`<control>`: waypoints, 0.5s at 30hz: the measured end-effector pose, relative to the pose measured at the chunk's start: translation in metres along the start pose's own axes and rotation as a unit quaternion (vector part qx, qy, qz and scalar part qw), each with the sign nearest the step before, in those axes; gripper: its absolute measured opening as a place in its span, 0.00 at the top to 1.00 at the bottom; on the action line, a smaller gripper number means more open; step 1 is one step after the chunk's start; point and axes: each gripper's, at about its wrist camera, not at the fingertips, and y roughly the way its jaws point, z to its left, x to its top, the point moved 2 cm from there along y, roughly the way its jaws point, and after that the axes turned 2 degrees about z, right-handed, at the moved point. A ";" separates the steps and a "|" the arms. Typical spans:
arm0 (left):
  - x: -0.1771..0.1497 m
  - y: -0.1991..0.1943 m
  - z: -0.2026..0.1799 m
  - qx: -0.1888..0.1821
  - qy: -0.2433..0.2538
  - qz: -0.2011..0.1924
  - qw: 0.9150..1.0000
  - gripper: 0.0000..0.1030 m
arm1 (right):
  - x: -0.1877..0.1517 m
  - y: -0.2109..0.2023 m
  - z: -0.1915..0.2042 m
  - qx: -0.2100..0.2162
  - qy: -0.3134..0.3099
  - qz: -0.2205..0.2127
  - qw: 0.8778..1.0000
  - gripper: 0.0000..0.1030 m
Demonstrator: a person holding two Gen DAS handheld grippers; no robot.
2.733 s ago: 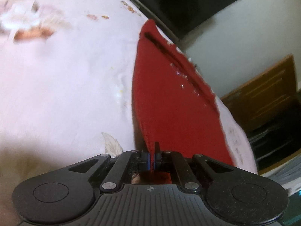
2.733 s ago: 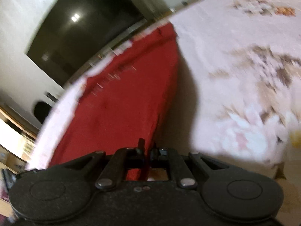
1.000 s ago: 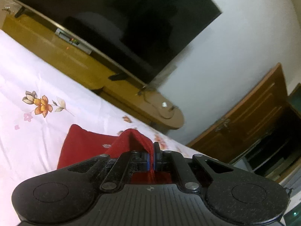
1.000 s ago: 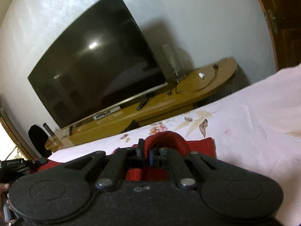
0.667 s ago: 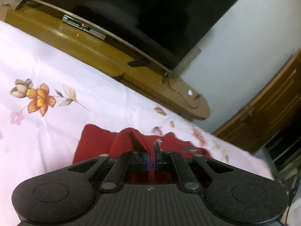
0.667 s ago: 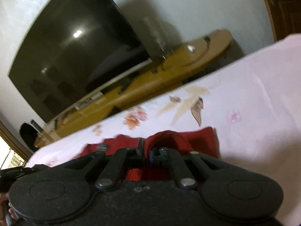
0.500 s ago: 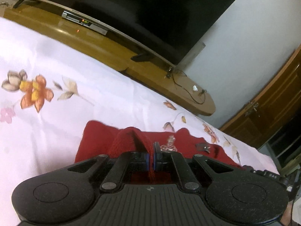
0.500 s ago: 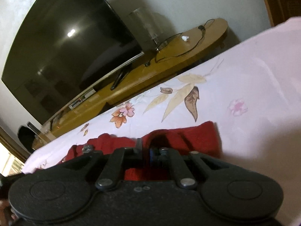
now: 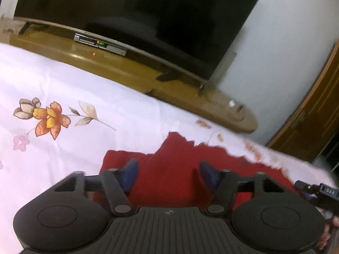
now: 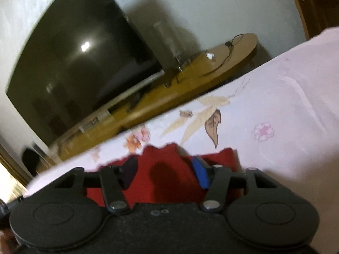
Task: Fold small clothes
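Note:
A small red knitted garment (image 9: 175, 165) lies on a white flowered bedsheet (image 9: 74, 89), folded over itself near the bed's far edge. My left gripper (image 9: 166, 169) hovers just above its left end, jaws opening, blue pads apart and off the cloth. In the right wrist view the same red garment (image 10: 167, 169) lies under my right gripper (image 10: 164, 169), whose jaws are opening too; no cloth is pinched between its pads. The tip of the other gripper (image 9: 317, 190) shows at the right edge of the left wrist view.
Beyond the bed stands a long wooden TV bench (image 9: 127, 72) with a big dark television (image 9: 137, 17) and a set-top box (image 9: 99, 44). A wooden cabinet (image 9: 313, 122) stands at the right. Cables lie on the wooden TV bench (image 10: 222, 63) at its end.
Both grippers came down to the sheet with the red cloth pinched, then spread their jaws and let it go. The cloth now lies flat under them.

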 end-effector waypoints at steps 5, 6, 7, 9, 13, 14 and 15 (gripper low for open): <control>0.000 -0.003 0.003 0.035 -0.003 -0.007 0.999 0.94 | -0.007 0.015 0.028 -0.075 -0.114 0.035 0.990 0.81; -0.001 -0.007 0.001 0.043 0.007 -0.015 0.999 0.95 | -0.008 0.013 0.031 -0.083 -0.131 0.030 0.987 0.83; -0.002 -0.012 0.001 0.050 0.017 -0.024 0.998 0.95 | -0.009 0.011 0.032 -0.086 -0.137 0.025 0.986 0.85; -0.002 -0.023 0.001 0.056 0.034 -0.040 0.997 0.95 | -0.007 0.002 0.031 -0.094 -0.140 0.011 0.986 0.89; 0.000 -0.014 0.013 0.076 0.036 -0.015 0.996 0.95 | -0.008 0.001 0.030 -0.103 -0.150 0.006 0.983 0.90; 0.002 -0.013 0.011 0.083 0.040 -0.015 0.996 0.95 | -0.010 0.010 0.027 -0.110 -0.147 0.018 0.983 0.90; 0.002 -0.011 0.007 0.092 0.053 -0.014 0.994 0.95 | -0.012 0.014 0.026 -0.113 -0.146 0.019 0.983 0.89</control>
